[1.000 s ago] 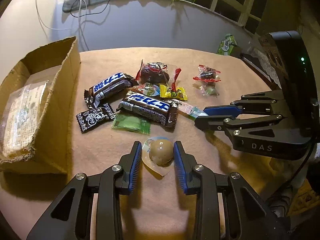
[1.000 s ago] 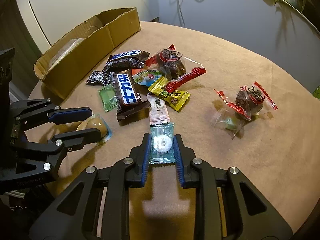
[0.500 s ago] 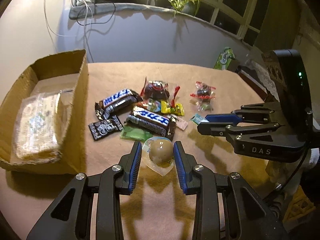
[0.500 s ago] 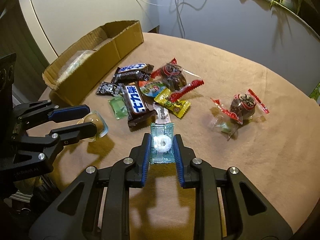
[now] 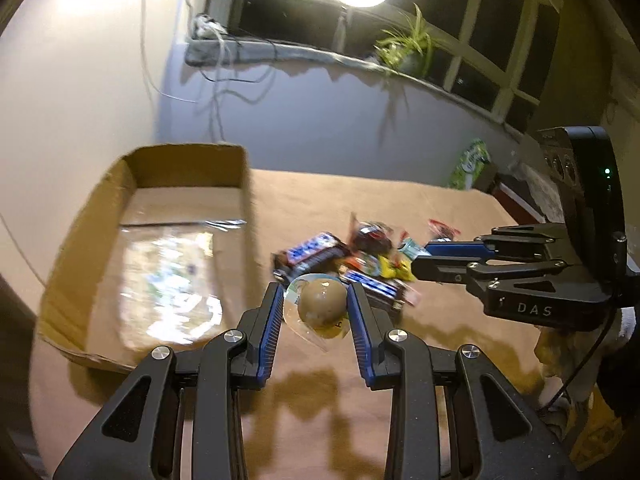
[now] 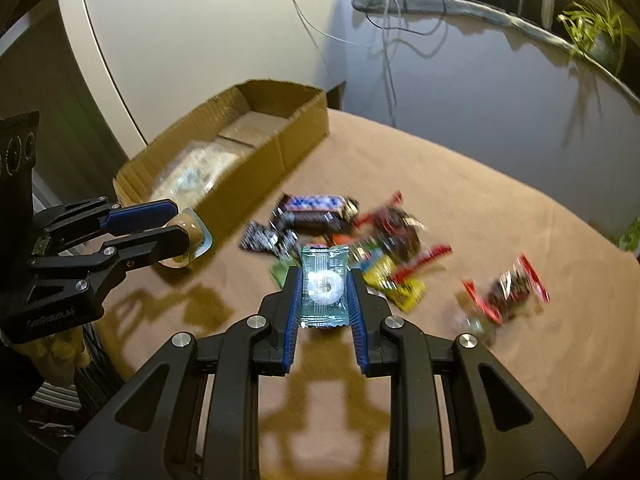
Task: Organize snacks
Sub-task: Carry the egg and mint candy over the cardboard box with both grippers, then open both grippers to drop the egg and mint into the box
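- Round brown candy in clear wrap point(image 5: 322, 309), centre of left wrist view, pinched between left gripper point(image 5: 315, 322) pads, clear of the table.
- Teal mint packet point(image 6: 324, 286), centre of right wrist view, clamped in right gripper point(image 6: 325, 312), jaws narrow.
- Snack pile point(image 6: 340, 232) loose on tan tablecloth point(image 6: 500, 240), mid-frame.
- Cardboard box point(image 5: 80, 240) at left, holding a clear bag point(image 5: 168, 280).

Snack count, desk and box

Two grippers point(image 5: 315, 310) point(image 6: 323, 294), one cardboard box point(image 6: 304, 128), two blue-label chocolate bars point(image 5: 310, 254) point(image 5: 374, 288), two red-trimmed dark candy packets point(image 6: 390, 230) point(image 6: 512, 286); one potted plant point(image 5: 404, 50).
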The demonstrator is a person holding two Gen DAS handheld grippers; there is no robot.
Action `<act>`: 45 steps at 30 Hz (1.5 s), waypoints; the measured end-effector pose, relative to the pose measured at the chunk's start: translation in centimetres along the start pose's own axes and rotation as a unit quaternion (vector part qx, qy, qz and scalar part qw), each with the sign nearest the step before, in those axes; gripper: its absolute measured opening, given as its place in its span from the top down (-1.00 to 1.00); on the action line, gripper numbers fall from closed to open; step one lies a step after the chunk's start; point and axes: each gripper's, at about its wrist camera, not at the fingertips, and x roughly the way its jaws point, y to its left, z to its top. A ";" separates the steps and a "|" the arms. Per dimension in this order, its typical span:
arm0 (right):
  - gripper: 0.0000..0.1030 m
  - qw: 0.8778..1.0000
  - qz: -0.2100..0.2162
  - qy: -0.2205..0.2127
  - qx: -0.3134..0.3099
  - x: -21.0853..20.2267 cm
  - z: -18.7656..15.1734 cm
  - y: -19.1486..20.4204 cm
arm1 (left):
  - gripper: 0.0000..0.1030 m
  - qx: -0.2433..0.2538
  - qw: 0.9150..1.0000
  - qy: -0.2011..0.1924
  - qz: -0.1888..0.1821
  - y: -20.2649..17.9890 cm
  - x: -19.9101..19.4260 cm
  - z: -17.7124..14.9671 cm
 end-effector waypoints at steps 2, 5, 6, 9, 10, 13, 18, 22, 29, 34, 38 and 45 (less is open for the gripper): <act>0.54 1.000 0.005 -0.006 -0.005 0.3 1.1 0.7 | 0.39 -0.006 1.000 -0.007 0.008 1.0 -0.4 0.3; 0.54 1.000 0.011 -0.014 -0.011 0.6 2.7 1.6 | 0.39 -0.015 1.000 -0.016 0.021 2.6 -1.1 0.6; 0.54 1.000 0.015 -0.015 -0.013 0.8 3.4 2.0 | 0.39 -0.017 0.999 -0.018 0.024 3.0 -1.3 0.6; 0.54 0.999 0.021 -0.019 -0.020 1.4 4.8 2.9 | 0.39 -0.023 0.999 -0.023 0.036 4.3 -1.7 0.8; 0.54 0.999 0.023 -0.019 -0.023 1.7 5.3 3.3 | 0.39 -0.025 0.999 -0.025 0.040 4.7 -1.8 0.9; 0.54 0.999 0.030 -0.018 -0.029 2.5 6.6 4.2 | 0.39 -0.031 0.998 -0.028 0.047 5.8 -1.9 1.0; 0.54 0.998 0.038 -0.015 -0.043 4.1 8.0 6.0 | 0.39 -0.043 0.997 -0.030 0.057 7.3 -1.9 0.9; 0.54 0.997 0.046 -0.011 -0.054 5.3 9.1 7.4 | 0.39 -0.050 0.996 -0.029 0.061 8.2 -1.8 1.0; 0.54 0.997 0.054 -0.001 -0.061 7.4 10.0 8.9 | 0.39 -0.062 0.996 -0.026 0.066 9.3 -1.5 1.0; 0.54 0.996 0.059 0.005 -0.060 8.1 10.1 9.1 | 0.39 -0.067 0.995 -0.023 0.066 9.6 -1.2 1.0; 0.53 0.996 0.061 0.006 -0.059 8.4 10.2 9.1 | 0.38 -0.066 0.995 -0.020 0.068 9.4 -1.0 1.2; -0.40 0.997 0.055 -0.013 -0.049 7.7 10.3 8.6 | -0.21 -0.065 0.995 -0.023 0.073 9.1 -1.0 1.4</act>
